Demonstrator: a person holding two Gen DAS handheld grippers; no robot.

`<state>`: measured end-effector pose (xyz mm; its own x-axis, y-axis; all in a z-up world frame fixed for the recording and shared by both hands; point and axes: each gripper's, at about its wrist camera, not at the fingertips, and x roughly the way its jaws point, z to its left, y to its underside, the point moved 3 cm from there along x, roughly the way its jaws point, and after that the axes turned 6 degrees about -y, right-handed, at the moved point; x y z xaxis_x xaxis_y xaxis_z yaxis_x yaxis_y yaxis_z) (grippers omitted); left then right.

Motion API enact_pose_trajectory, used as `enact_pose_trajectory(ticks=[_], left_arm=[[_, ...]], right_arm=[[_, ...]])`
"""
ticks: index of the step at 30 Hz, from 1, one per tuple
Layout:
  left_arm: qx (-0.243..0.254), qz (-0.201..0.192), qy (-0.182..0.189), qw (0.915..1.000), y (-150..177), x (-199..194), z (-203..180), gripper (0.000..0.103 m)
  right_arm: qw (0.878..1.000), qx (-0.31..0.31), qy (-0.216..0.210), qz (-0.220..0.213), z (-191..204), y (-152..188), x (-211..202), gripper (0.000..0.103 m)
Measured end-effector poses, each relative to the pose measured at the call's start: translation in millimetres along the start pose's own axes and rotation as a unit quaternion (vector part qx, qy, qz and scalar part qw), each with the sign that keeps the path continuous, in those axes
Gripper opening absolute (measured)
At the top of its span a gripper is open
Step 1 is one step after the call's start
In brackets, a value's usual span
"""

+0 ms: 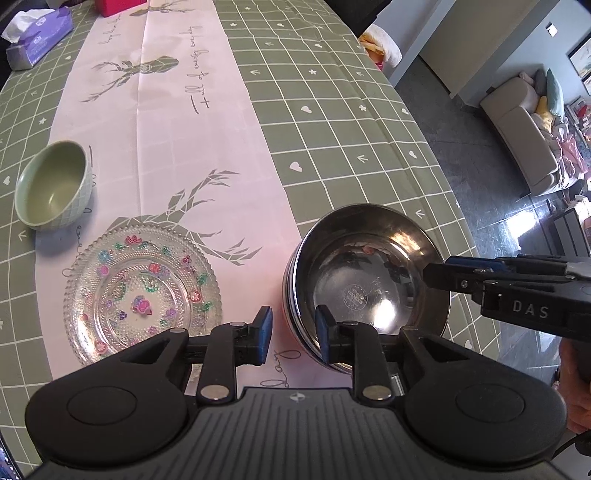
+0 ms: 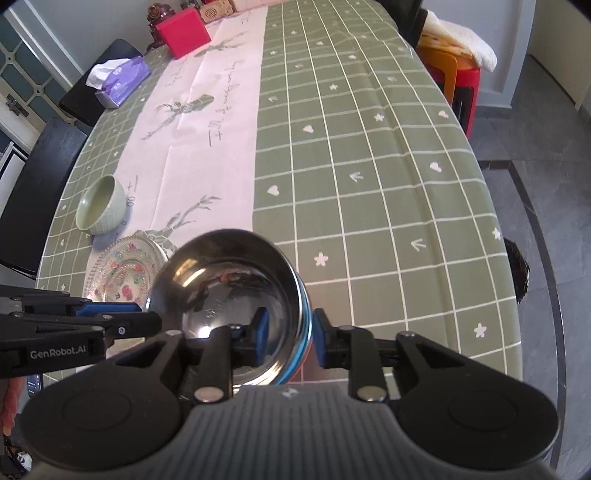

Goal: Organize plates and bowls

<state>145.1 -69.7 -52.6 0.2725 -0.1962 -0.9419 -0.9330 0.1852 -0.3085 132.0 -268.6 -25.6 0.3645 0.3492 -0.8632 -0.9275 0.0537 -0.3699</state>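
A steel bowl [image 1: 369,269] sits on the table near its front edge; it also shows in the right wrist view [image 2: 229,295]. My left gripper [image 1: 293,334] straddles its left rim, jaws open with a gap each side. My right gripper [image 2: 288,334] straddles its right rim, jaws also open around the wall; it shows in the left wrist view [image 1: 436,275]. A patterned glass plate [image 1: 142,293] lies left of the bowl, also in the right wrist view [image 2: 122,273]. A green ceramic bowl [image 1: 53,184] stands further left [image 2: 101,205].
The table has a green checked cloth [image 2: 369,166] with a pink runner. A purple tissue box [image 2: 120,83] and a red box [image 2: 183,31] stand at the far end. Stacked stools [image 2: 454,59] stand by the table's right side. The right table edge drops to the floor.
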Motion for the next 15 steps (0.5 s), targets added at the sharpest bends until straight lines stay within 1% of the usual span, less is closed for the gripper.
enact_pose_trajectory(ticks=[2, 4, 7, 8, 12, 15], left_arm=[[0.004, -0.007, 0.0, 1.0, 1, -4, 1, 0.028], [0.003, -0.015, 0.011, 0.9998, 1, -9, 3, 0.029], [0.0, -0.032, 0.026, 0.9992, 0, -18, 8, 0.032], [0.0, -0.04, 0.027, 0.9989, 0, -22, 10, 0.033], [-0.003, -0.073, 0.021, 0.9971, -1, -38, 22, 0.033], [-0.011, -0.087, 0.011, 0.9961, -2, -48, 37, 0.033]], right_arm=[[1.0, -0.007, -0.002, -0.009, 6, -2, -6, 0.03], [1.0, -0.012, -0.007, -0.017, 12, -5, -12, 0.034], [0.999, -0.027, -0.016, -0.03, 25, -9, -18, 0.04], [0.999, -0.033, -0.019, -0.033, 30, -10, -19, 0.041], [0.997, -0.057, -0.038, -0.044, 53, -14, -19, 0.047], [0.995, -0.077, -0.04, -0.043, 72, -17, -14, 0.048]])
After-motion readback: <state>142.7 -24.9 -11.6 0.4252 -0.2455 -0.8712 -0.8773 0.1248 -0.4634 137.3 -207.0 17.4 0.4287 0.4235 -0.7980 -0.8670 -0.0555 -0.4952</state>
